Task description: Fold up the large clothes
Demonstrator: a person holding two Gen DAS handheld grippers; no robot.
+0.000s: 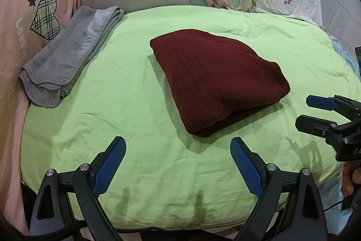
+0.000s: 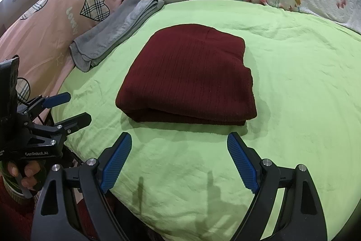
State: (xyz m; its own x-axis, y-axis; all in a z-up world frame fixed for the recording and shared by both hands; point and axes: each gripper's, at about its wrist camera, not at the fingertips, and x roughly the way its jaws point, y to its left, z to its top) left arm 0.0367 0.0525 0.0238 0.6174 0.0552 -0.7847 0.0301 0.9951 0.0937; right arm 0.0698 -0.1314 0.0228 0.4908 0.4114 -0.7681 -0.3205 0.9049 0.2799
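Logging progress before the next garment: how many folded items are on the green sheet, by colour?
Dark red folded garment: 1
Grey folded towel: 1
Total: 2
Both lie on the green sheet; the left claw and right claw are open, holding nothing.

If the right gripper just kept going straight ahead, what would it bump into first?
Probably the folded maroon sweater: it lies directly ahead of the open right gripper on the green sheet, though the gripper's height above the sheet is unclear.
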